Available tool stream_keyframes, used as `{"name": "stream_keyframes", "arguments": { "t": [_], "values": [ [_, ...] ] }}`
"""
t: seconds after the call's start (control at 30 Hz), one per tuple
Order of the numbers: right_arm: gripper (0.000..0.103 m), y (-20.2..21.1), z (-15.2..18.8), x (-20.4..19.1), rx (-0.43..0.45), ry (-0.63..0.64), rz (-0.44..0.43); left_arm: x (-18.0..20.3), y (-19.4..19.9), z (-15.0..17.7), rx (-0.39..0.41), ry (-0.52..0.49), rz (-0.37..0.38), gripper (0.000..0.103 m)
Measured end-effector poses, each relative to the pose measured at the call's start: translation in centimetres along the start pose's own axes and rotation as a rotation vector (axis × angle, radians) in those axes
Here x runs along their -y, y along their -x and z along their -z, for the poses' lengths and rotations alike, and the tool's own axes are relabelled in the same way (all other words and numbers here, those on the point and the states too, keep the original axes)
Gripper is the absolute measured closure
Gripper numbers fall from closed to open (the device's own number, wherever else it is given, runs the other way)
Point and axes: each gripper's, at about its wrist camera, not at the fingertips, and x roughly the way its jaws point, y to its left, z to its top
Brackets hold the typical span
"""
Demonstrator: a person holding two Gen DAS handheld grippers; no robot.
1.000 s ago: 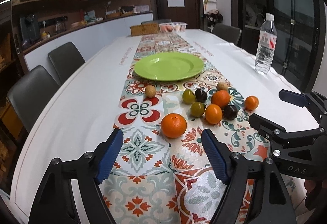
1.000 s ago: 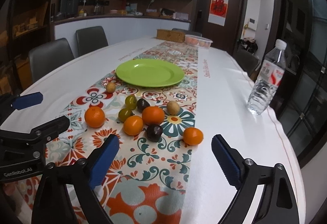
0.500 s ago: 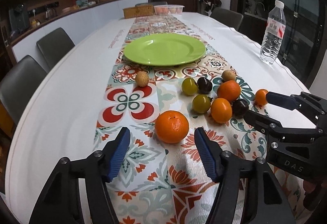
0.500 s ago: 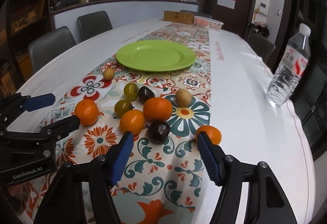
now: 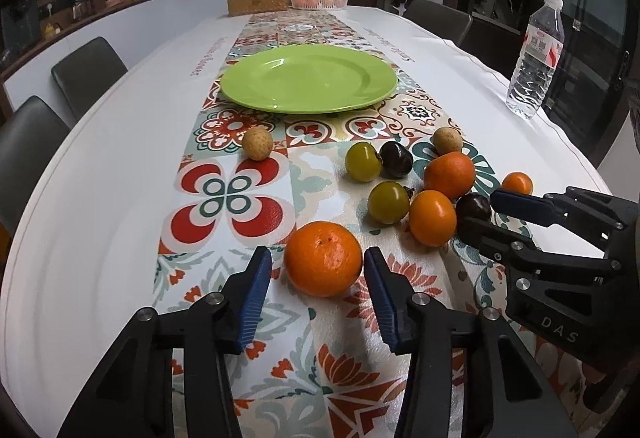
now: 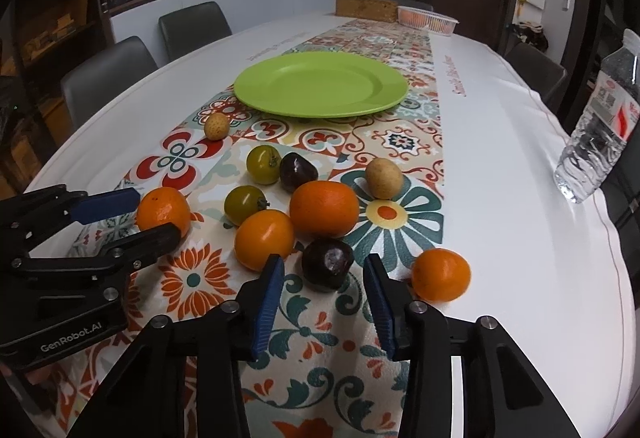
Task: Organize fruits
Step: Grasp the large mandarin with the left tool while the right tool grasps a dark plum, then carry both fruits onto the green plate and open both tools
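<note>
A large orange (image 5: 323, 258) lies on the patterned runner between the blue pads of my left gripper (image 5: 317, 262). Its jaws are closing, and a gap still shows at the left pad. In the right wrist view a dark plum (image 6: 328, 264) sits between the tips of my right gripper (image 6: 323, 270), whose jaws are closing with gaps on both sides. Beyond them lie more oranges (image 6: 324, 208), two green tomatoes (image 6: 262, 164) and two tan fruits (image 6: 383, 178). The green plate (image 5: 308, 78) stands bare further back. A small orange (image 6: 440, 276) rests just right of my right gripper.
A water bottle (image 5: 536, 58) stands near the table's right edge. A pink basket (image 5: 320, 0) and a wooden box (image 5: 258, 2) sit at the far end. Dark chairs (image 6: 192, 26) line the left side. White cloth flanks the runner on both sides.
Both grippers came forward and down onto the fruit while their jaws narrowed. The large orange now sits between the left pads and the dark plum between the right ones.
</note>
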Motion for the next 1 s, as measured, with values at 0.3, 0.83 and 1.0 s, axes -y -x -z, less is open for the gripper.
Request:
{"name": "stream_keyframes", "arguments": {
  "t": [0.3, 0.83, 1.0],
  "values": [
    [0.071, -0.7, -0.2, 0.5, -0.031, -0.026, -0.021, 0.0, -0.7, -0.3, -0.019, 0.016, 0.018, 0.063],
    [0.074, 1.3, -0.4, 1.2, 0.014, -0.067, -0.060, 0.4, 1.9, -1.0, 0.044, 0.008, 0.002, 0.063],
    [0.074, 2.8, -1.1, 0.9, 0.048, -0.036, -0.064, 0.6, 3.4, -1.8, 0.081, -0.004, 0.006, 0.063]
  ]
}}
